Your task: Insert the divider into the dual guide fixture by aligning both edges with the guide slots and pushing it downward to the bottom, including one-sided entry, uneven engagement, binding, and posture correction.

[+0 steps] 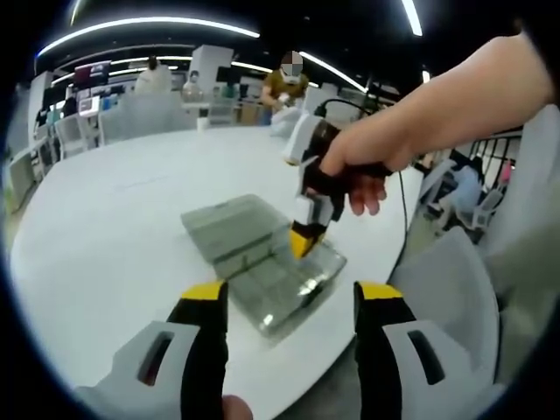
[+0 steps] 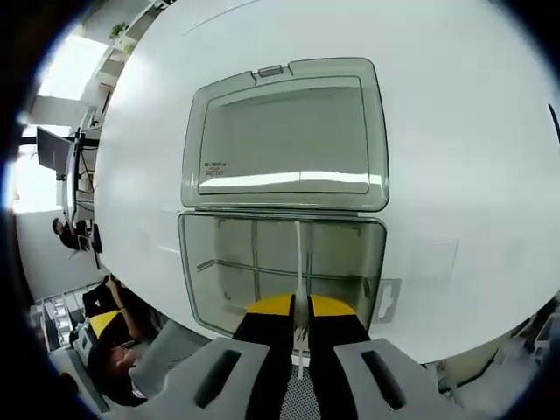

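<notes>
A clear grey compartment box [image 1: 262, 271] lies open on the white table [image 1: 105, 227], its lid [image 2: 284, 131] folded flat beyond the tray [image 2: 227, 262]. My right gripper [image 2: 299, 306] is shut on a thin clear divider [image 2: 299, 258], seen edge-on and standing upright in the tray between the far wall and the near wall. In the left gripper view a hand [image 1: 385, 149] holds that right gripper [image 1: 306, 241] tip-down over the tray's right part. My left gripper [image 1: 293, 293] hangs open in front of the box, holding nothing.
The table edge curves close on the near side [image 2: 437, 350]. A white chair [image 1: 455, 280] stands by the table's right side. Beyond the far edge are more chairs [image 1: 70, 131] and people [image 1: 284, 87]. Another person [image 2: 105, 332] sits below the table edge.
</notes>
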`<state>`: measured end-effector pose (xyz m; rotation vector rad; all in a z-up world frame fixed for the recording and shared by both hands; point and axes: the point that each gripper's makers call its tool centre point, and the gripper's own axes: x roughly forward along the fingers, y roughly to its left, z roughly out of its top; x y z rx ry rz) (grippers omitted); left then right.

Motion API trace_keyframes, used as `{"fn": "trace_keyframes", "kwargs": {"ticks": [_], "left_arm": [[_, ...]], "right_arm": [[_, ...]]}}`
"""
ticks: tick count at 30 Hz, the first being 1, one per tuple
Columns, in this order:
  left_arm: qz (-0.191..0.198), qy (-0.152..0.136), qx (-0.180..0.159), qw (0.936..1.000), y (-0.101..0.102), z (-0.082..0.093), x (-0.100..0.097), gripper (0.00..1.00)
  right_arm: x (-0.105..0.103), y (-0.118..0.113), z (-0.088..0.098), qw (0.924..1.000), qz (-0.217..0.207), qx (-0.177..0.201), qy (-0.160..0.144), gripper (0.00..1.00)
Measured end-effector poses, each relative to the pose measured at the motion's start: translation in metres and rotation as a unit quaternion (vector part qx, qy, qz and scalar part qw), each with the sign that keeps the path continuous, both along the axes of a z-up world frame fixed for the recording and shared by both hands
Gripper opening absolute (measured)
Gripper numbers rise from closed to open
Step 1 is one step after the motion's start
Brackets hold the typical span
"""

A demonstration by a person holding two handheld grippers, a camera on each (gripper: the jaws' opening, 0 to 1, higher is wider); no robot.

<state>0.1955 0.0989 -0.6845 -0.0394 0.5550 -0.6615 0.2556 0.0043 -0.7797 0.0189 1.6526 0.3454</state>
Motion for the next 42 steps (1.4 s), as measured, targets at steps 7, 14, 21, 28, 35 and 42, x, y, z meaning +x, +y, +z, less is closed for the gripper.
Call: {"fn": "trace_keyframes", "kwargs": {"ticks": [7,14,21,28,35,42], "left_arm": [[-0.002,-0.003,0.000,1.0000,-0.0018,0.0021,0.0005,0.56],[-0.005,-0.005,-0.001,1.0000,-0.0044,0.0035,-0.0003,0.56],[-0.005,-0.005,-0.001,1.0000,-0.0036,0.0032,-0.0009,0.56],[-0.004,-0.005,-0.001,1.0000,-0.0040,0.0031,-0.0011,0.56],[-0.003,-0.005,-0.002,1.0000,-0.0035,0.0034,-0.0005,0.56],[-0.002,-0.003,0.000,1.0000,-0.0022,0.0025,-0.0013,0.56]], "right_arm": [[0.0017,-0.0033,0.0043,1.0000,0.002,0.000,-0.005,0.00],[0.0014,-0.0036,0.0055,0.9999,-0.007,0.002,-0.009,0.00],[-0.0011,-0.0038,0.0075,0.9999,-0.005,0.001,-0.010,0.00],[0.0034,-0.0045,0.0037,0.9999,-0.005,0.000,-0.009,0.00],[0.0054,-0.0044,0.0002,1.0000,-0.005,-0.002,-0.005,0.00],[0.0023,-0.0027,-0.0013,1.0000,-0.003,-0.005,-0.003,0.00]]}}
